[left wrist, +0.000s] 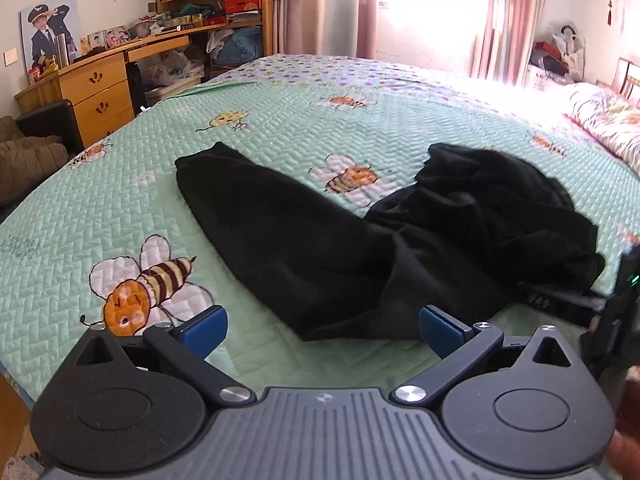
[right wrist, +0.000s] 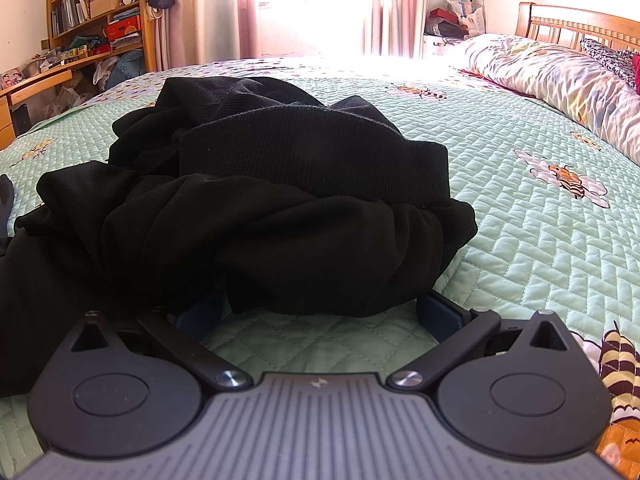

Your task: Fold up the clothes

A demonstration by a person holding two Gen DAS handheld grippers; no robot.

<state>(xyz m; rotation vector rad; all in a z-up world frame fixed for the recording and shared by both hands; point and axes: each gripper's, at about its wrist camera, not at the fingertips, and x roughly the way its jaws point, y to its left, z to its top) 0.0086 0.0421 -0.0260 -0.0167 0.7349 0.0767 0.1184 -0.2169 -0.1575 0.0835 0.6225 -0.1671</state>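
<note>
Black garment (left wrist: 360,240) lying crumpled on the green quilted bedspread (left wrist: 260,120), one long part stretched flat toward the far left, the rest bunched in a heap to the right. Left gripper (left wrist: 322,330) low over the bedspread at the near hem, jaws spread wide, nothing between the blue pads (left wrist: 204,330). Right gripper (right wrist: 318,318) also spread wide and holding nothing; the heap's near edge bulges into the gap between its fingers, and its left pad is partly hidden by cloth. A ribbed band (right wrist: 312,160), probably a waistband or hem, runs across the top of the heap. The fabric appears soft, thick and limp, likely light, so it should drape and sag when lifted; the ribbed band and the flat hem look like the firmest edges to pinch, one in each gripper, before spreading it flat
</note>
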